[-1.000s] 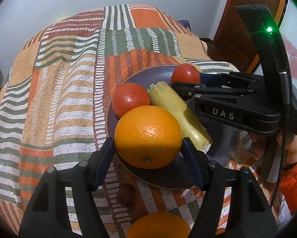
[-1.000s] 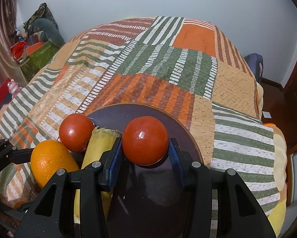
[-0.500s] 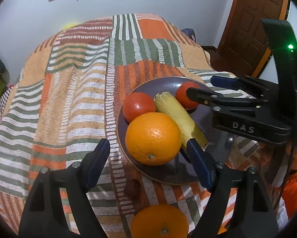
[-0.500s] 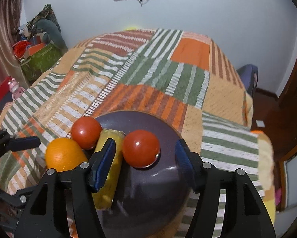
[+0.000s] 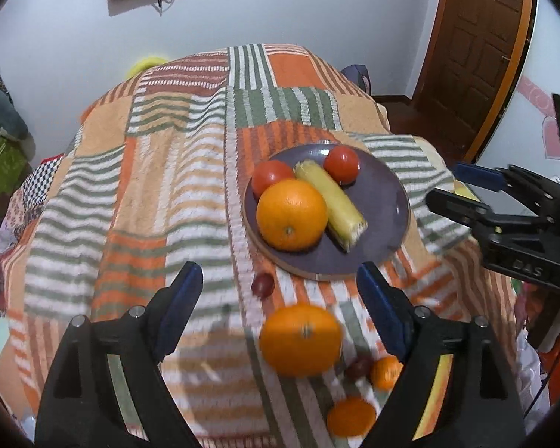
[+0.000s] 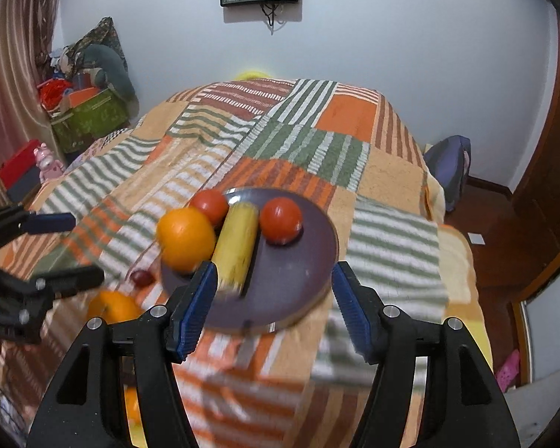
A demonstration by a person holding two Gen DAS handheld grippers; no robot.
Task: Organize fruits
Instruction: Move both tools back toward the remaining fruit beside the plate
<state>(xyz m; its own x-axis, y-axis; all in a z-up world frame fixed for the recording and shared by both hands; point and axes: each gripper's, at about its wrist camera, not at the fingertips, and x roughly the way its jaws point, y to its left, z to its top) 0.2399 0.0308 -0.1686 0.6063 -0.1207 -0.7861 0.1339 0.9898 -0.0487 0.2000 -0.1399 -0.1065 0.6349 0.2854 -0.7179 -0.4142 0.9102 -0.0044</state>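
A dark purple plate (image 5: 384, 201) (image 6: 302, 280) on the patchwork cloth holds an orange (image 5: 291, 214) (image 6: 185, 238), a yellow corn cob (image 5: 330, 203) (image 6: 238, 246) and two tomatoes (image 5: 270, 175) (image 5: 341, 164). My left gripper (image 5: 280, 302) is open and empty, pulled back above a loose orange (image 5: 300, 339). My right gripper (image 6: 272, 306) is open and empty, hanging above the plate's near rim. It also shows in the left wrist view (image 5: 463, 190).
Loose on the cloth near me lie a dark grape (image 5: 263, 284), another grape (image 5: 359, 366) and two small oranges (image 5: 386, 372) (image 5: 350, 416). A wooden door (image 5: 470, 44) is at the right; boxes and clutter (image 6: 89, 108) stand left of the bed.
Both grippers have opened, let go of the orange and the tomatoes' far one on the plate, and drawn back and up from the plate.
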